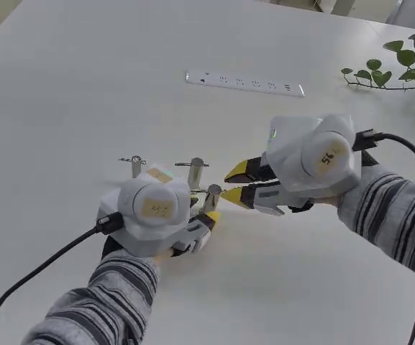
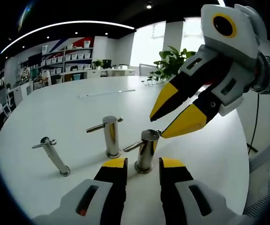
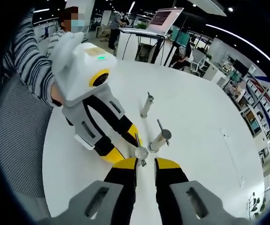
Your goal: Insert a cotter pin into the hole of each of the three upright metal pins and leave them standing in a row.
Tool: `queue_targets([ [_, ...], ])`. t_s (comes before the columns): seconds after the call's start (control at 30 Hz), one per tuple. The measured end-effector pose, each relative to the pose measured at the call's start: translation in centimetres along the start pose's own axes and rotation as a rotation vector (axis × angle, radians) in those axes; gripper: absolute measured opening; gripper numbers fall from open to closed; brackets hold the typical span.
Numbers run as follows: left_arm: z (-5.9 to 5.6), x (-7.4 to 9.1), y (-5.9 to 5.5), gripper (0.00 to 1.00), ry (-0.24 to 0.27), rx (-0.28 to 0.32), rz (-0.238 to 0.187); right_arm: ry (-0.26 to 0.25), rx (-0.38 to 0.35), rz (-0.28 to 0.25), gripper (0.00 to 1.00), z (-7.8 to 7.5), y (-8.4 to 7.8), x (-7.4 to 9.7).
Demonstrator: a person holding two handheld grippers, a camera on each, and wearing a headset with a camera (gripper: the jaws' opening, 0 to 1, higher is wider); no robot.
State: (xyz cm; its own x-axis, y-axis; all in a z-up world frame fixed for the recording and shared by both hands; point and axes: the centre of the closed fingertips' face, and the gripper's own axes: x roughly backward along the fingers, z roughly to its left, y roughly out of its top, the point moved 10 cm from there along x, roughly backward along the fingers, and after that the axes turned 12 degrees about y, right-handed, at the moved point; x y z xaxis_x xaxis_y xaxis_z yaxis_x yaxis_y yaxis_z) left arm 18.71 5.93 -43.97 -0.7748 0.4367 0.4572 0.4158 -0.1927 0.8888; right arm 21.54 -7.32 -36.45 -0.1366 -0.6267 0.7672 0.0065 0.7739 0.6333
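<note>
Pin (image 2: pixel 147 149) stands inside left gripper (image 2: pixel 143 162) — right gripper (image 2: pixel 157 126) near.

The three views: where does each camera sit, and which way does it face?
Head view: on the person's head, looking down at the table, metal pins, left gripper and right gripper; striped sleeves show.
Left gripper view: on the left gripper, looking along its jaws at the nearest pin; right gripper at upper right.
Right gripper view: on the right gripper, facing the person; its jaws, a sleeve show.
Shared: both gripper views see the nearest pin, from opposite sides.
</note>
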Motion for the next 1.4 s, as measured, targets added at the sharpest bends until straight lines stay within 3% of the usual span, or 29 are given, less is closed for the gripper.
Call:
queue_targets([
  [0.1, 0.2, 0.5, 0.3, 0.3, -0.001, -0.038, -0.002, 0.015, -0.024, -0.013, 0.1, -0.2, 0.2, 0.0],
  [0.4, 1.1, 2.2, 0.7, 0.4, 0.02, -0.014, 0.021, 0.106, -0.138, -0.01, 0.12, -0.4, 0.5, -1.3],
  [0.83, 2.1, 5.6, 1.5, 0.52, 0.039, -0.004, -0.01, 0.132, -0.209, -0.021, 0.09, -1.1, -0.2, -2.1],
  [0.9, 2.2, 6.1, 1.9, 0.54, 0.041, 0.022, -0.072, 0.135, -0.221, -0.028, 0.09, -1.0, -0.3, -2.1],
  [1.0, 2.7, 7.0, 2.3, 0.55, 0.058, 0.044, -0.09, 0.141, -0.214, -0.034, 0.09, -0.8, -0.2, -2.1],
  [1.2, 3.7, 8.3, 2.3, 0.59, 0.098, 0.026, -0.091, 0.142, -0.234, -0.042, 0.08, -0.5, -0.2, -2.0],
  [1.4, 4.7, 9.2, 1.8, 0.63, 0.119, 0.03, -0.086, 0.13, -0.249, -0.036, 0.08, -1.4, -0.8, -1.4],
])
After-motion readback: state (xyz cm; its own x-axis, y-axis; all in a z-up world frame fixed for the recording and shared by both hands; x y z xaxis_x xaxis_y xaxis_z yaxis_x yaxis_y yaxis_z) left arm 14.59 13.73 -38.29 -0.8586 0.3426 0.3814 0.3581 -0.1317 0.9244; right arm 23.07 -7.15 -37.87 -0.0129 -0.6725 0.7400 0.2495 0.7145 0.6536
